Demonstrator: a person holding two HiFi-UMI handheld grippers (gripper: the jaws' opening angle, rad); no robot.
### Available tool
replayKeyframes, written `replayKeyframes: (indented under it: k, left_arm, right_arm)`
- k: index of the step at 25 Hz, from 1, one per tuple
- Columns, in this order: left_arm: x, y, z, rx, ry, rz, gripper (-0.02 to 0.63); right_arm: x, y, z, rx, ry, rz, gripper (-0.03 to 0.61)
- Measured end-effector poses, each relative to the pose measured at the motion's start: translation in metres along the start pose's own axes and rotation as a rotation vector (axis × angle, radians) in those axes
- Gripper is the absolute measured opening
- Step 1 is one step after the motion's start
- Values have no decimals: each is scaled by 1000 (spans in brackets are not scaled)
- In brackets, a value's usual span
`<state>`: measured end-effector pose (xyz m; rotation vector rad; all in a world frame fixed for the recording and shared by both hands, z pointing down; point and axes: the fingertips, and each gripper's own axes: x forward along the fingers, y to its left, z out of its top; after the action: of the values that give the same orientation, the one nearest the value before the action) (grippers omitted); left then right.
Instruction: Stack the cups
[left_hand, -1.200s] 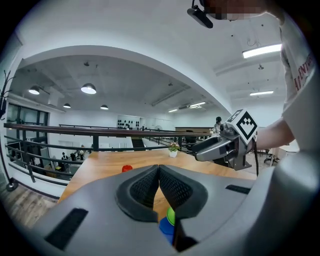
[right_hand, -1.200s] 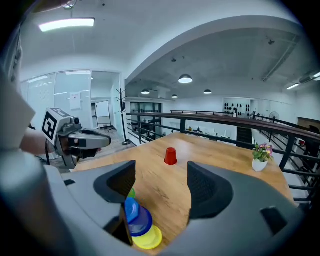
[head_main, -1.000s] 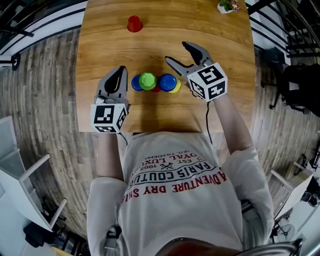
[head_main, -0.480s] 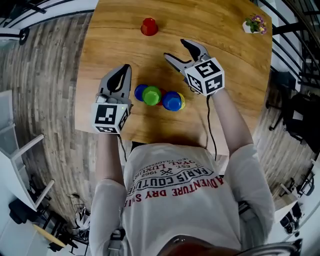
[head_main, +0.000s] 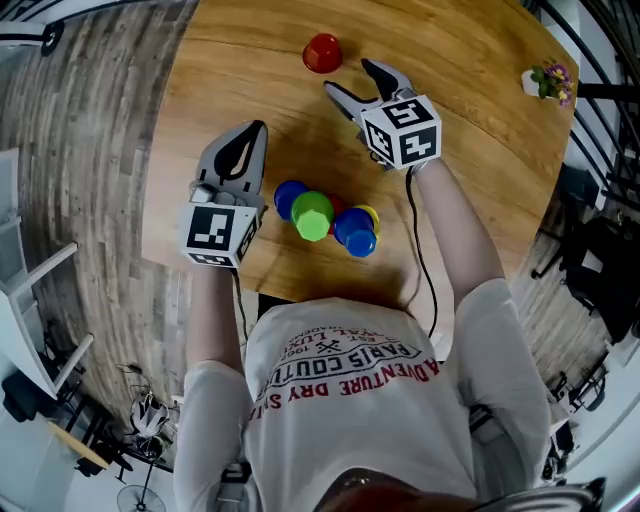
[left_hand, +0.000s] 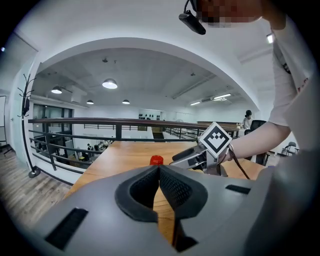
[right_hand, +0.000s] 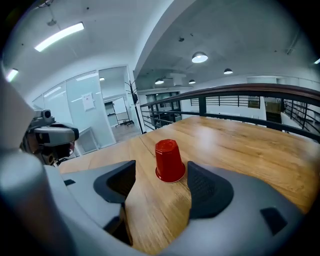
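Right gripper (head_main: 350, 79), jaws spread wide and empty, points at the upturned red cup (head_main: 322, 52) just beyond them on the table (head_main: 470, 140), while the left gripper (head_main: 251, 136), jaws pinched together, sits beside the huddled coloured cups (head_main: 312, 216).

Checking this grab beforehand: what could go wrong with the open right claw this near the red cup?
The red cup sits closer to one finger of the right claw, so closing could tip it. The shut left claw is beside the bunched cups; a bump might scatter them.
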<state>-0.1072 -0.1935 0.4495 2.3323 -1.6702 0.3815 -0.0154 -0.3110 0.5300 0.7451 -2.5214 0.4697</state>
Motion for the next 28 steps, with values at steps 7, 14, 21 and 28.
replayKeyframes:
  k: [7,14,21,28]
  left_arm:
    - [8,8,-10,-37,-3,12,17]
    - [10,12,-23,-43,14,1,17]
    - [5,16,-24,-37,22,-4,17]
    - [-5,4,-3,9,-6,-48,17]
  right_arm:
    - [37,-10,1,-25,1,-8,316]
    - [65,-13,2,-70,26,7,318]
    - [60,-10,-2,-99,55,-17,281]
    - [11,-1,3,-85,37,-62,279]
